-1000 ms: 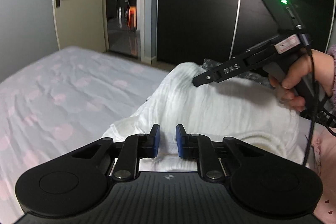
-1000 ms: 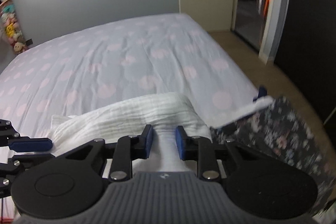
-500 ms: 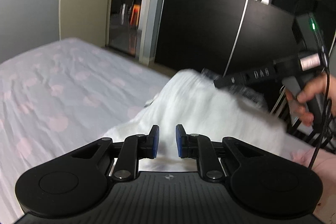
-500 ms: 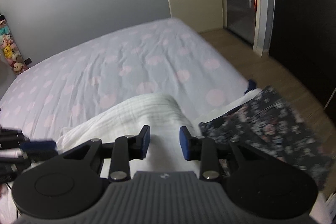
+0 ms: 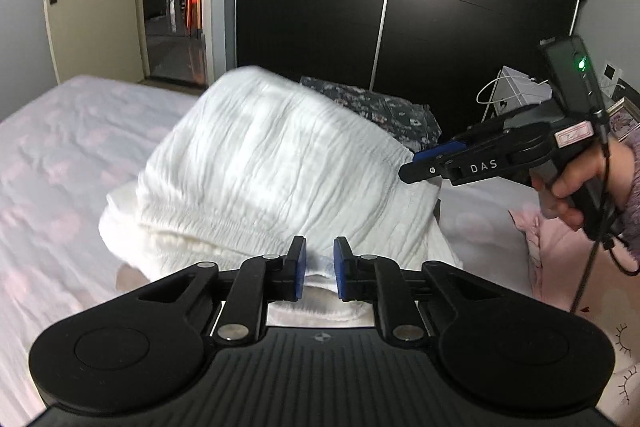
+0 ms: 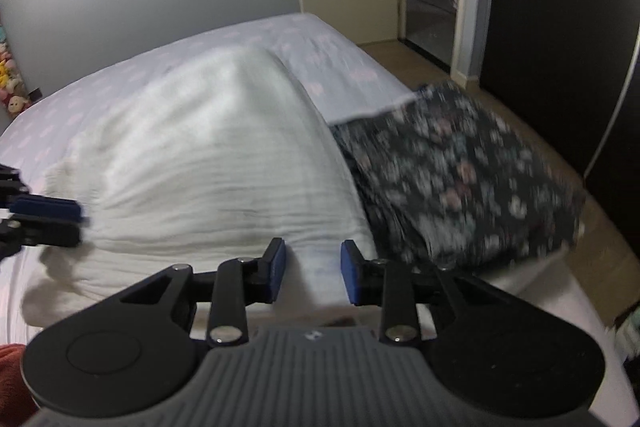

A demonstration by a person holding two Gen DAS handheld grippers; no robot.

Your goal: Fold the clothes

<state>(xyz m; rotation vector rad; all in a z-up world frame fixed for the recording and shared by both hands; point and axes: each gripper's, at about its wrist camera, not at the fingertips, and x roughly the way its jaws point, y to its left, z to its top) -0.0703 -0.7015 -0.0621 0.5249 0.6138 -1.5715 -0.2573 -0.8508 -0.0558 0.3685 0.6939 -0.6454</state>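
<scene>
A white crinkled garment (image 5: 272, 163) rises in a billowing hump over the bed (image 5: 60, 147). My left gripper (image 5: 320, 267) has its blue pads closing on the garment's near hem, and cloth fills the gap between them. My right gripper (image 6: 314, 275) holds another bunch of the same garment (image 6: 208, 155) between its pads. In the left wrist view the right gripper (image 5: 420, 163) comes in from the right in a person's hand, its tip at the garment's right edge. The left gripper (image 6: 48, 215) shows at the left edge of the right wrist view.
A dark floral garment (image 6: 452, 179) lies at the bed's far corner beside the white one. A pink cloth (image 5: 560, 267) lies at the right. A black wardrobe (image 5: 440, 7) stands beyond the bed, with an open doorway (image 5: 172, 7) to its left. Plush toys (image 6: 8, 83) line the wall.
The white garment has risen from a low heap into a tall hump and swung toward the dark floral garment. The right gripper has moved away from the left one, and its jaws stand slightly wider.
</scene>
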